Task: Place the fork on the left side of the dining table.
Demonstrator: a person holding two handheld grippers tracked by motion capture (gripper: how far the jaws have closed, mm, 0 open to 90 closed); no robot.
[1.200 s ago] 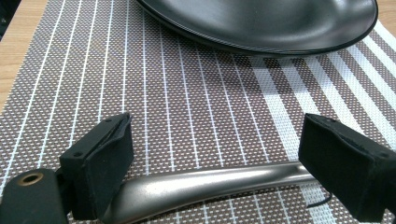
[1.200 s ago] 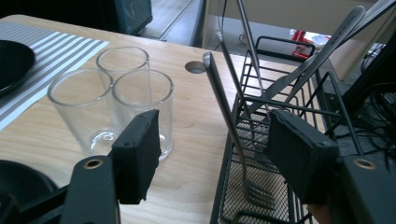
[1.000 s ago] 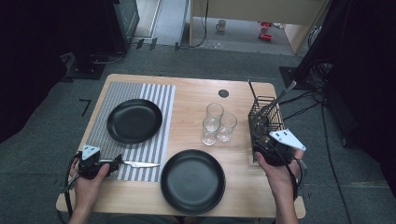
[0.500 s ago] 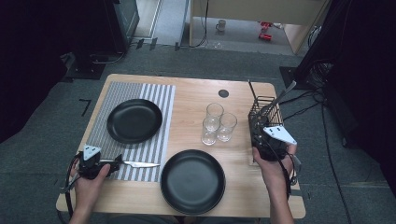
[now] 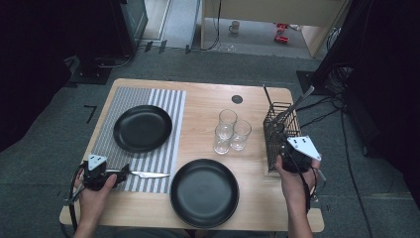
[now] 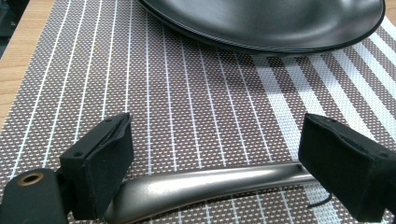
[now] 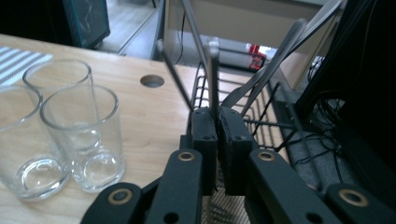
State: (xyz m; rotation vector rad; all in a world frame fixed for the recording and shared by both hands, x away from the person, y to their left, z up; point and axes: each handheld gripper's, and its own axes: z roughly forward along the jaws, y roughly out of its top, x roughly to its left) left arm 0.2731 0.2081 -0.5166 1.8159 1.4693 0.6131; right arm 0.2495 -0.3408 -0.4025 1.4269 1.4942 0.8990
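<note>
Steel handle first — your right gripper [image 7: 217,140] has just been closing and now pinches a thin utensil [image 7: 213,74] standing in the wire basket [image 5: 280,133] at the table's right edge. Your left gripper [image 6: 224,161] stands wide, its pads straddling the knife [image 5: 143,174] on the striped mat [image 5: 163,106], not pressing it. One plate [image 5: 204,192] likely awaits cutlery. Lift straight up — the glasses [image 5: 230,130] stand near on the left.
</note>
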